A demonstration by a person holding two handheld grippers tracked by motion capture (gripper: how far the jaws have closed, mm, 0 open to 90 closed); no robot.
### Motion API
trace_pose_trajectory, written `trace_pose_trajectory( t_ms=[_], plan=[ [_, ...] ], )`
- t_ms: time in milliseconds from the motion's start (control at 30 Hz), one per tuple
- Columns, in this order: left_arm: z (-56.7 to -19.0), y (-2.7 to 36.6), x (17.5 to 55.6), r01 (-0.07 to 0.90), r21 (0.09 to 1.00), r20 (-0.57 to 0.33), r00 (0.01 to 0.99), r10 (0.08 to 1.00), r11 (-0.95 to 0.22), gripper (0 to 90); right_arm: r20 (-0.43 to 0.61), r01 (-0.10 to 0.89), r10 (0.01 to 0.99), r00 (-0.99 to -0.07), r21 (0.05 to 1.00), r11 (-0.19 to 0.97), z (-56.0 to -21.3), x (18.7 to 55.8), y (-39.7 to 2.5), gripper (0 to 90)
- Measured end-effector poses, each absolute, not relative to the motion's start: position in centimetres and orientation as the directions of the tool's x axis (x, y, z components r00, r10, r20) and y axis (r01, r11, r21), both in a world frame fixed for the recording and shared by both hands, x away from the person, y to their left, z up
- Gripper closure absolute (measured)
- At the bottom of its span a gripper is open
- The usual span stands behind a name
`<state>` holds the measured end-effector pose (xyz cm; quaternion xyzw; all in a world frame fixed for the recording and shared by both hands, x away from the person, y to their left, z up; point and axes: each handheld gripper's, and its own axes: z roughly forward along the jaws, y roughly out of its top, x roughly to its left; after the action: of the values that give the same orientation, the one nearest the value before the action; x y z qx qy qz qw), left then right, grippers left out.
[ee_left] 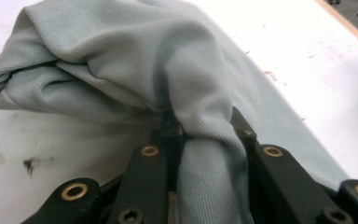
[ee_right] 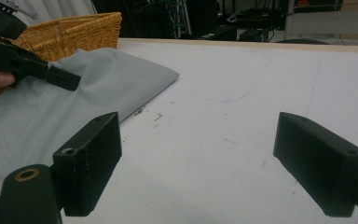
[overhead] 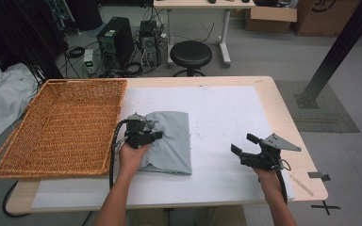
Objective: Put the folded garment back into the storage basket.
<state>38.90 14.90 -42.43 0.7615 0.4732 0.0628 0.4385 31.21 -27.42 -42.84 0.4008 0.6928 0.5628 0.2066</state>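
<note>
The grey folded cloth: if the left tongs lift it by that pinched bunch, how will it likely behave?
Probably floppy: the grey cloth wrinkles and bunches where the left tongs pinch it. Likely light, since it is thin knit fabric. Its folds would probably sag open when lifted.

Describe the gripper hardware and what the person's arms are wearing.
Both grippers, left gripper and right gripper, are black with blocky jaws and brass-coloured pivot bushings. The right carries a grey three-cornered plate. A black cable trails from each. Forearms are bare, no sleeves.
</note>
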Motion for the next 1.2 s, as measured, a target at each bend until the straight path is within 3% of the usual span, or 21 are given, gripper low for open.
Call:
trace_pose_trajectory(
  t_ms=[333,1200],
  plan=[
    [-40.7,15.2,39.3,0.64,0.752,-0.371,0.611,0.699,-0.159,74.5,0.174,0.323,0.787,-0.591,0.946,0.034,-43.1,30.9,-27.7,14.7],
    [-32.9,17.5,39.2,0.54,0.821,-0.317,0.703,0.637,-0.187,74.4,0.178,0.323,0.792,-0.584,0.946,0.025,-42.8,30.9,-28.0,14.6]
  ],
)
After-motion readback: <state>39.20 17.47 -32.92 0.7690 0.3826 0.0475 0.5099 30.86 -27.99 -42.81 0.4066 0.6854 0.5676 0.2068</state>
